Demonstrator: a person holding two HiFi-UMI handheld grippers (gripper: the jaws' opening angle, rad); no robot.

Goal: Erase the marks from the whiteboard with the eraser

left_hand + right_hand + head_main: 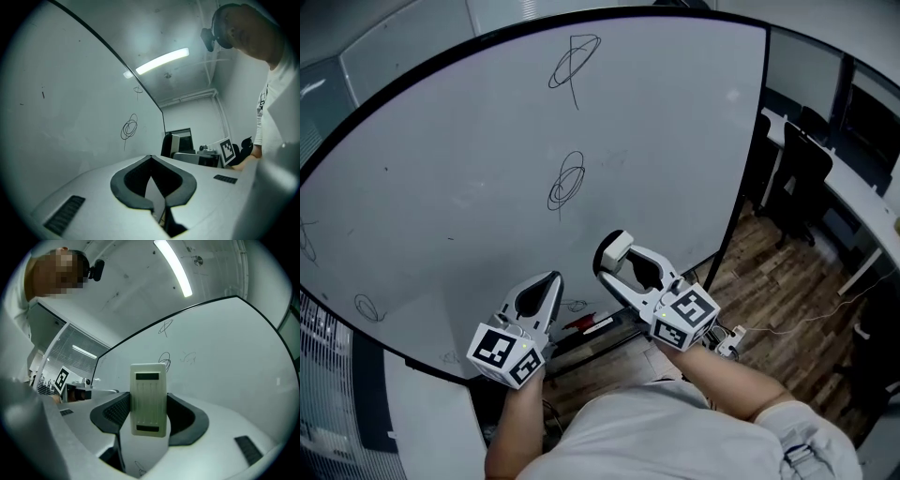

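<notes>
Gripping the cream eraser [148, 399] upright between its jaws, our right tool [612, 258] hangs near the whiteboard [450, 178], below a black scribble [566, 182]; we cannot tell whether the eraser touches the board. Our left tool [550, 279] sits beside it, jaws pressed together on nothing.

Black office chair [802, 173] beside white desk [865, 194]; wood floor [787, 300] below; ceiling light strip [162, 61] lit.
</notes>
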